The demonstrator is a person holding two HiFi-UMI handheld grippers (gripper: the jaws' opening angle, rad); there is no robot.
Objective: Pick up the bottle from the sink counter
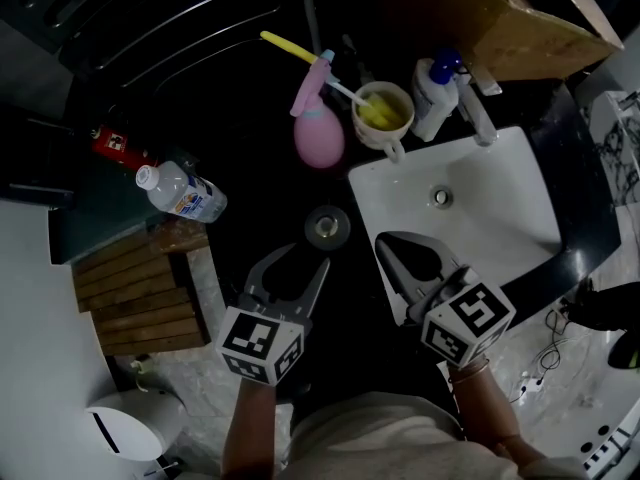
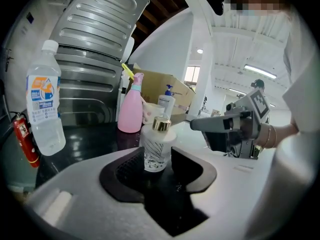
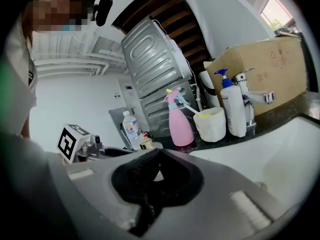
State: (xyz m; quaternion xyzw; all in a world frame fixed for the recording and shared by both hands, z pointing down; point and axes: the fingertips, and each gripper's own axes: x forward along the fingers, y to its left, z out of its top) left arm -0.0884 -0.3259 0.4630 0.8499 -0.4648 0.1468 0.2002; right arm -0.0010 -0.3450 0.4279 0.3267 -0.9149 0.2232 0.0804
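A small clear bottle [image 1: 326, 227] with a gold cap stands upright on the dark sink counter [image 1: 250, 108]. My left gripper [image 1: 290, 268] is open just behind it, and the bottle sits a little ahead of the right fingertip. In the left gripper view the bottle [image 2: 157, 146] rises at the far end of the gap between the pads of the left gripper [image 2: 159, 160], with nothing pressing on it. My right gripper [image 1: 388, 243] hovers over the near edge of the white basin [image 1: 490, 218], shut and empty. From the right gripper [image 3: 157, 159] the small bottle [image 3: 145, 143] shows to the left.
A plastic water bottle [image 1: 182, 192] lies left, by a red can [image 1: 118, 146]. A pink spray bottle [image 1: 319, 128], cream cup [image 1: 382, 113], pump bottle [image 1: 436, 93] and faucet [image 1: 478, 108] line the back. A cardboard box [image 1: 510, 18] stands behind; wooden slats [image 1: 145, 293] lie at left.
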